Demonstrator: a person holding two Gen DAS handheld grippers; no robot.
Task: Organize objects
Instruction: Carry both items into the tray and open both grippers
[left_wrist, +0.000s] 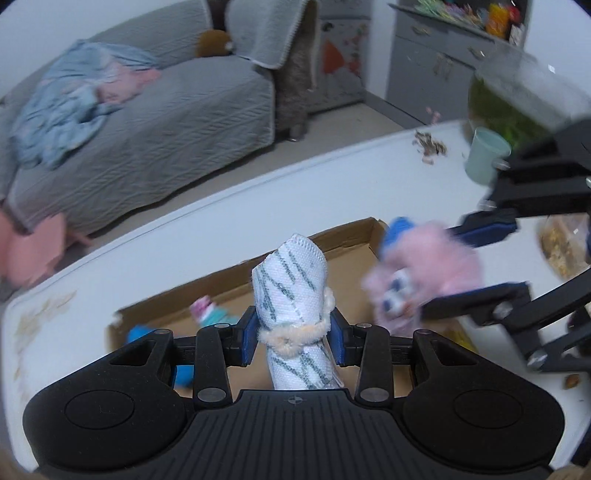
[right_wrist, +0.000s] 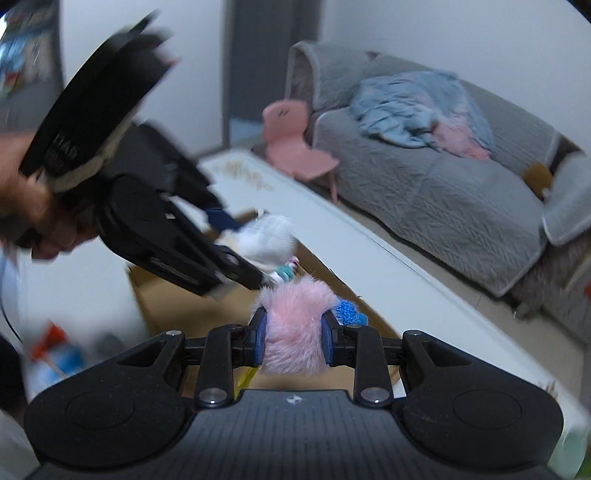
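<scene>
From the left wrist camera I count one rolled white cloth, tied with a peach fuzzy cord, standing upright between the blue pads of the left gripper, which are clamped on its middle. Below lies one open cardboard box on the white table, with two small toys in it that I can make out: a blue one and a pink-and-teal one. To the right, the right gripper pinches one pink furry toy above the box's right end. One pale green cup stands further back.

From the right wrist camera, the pink furry toy sits squeezed between the right gripper's pads, over the box. One hand holds the left gripper, closed on the white roll just beyond. One grey sofa stands behind.
</scene>
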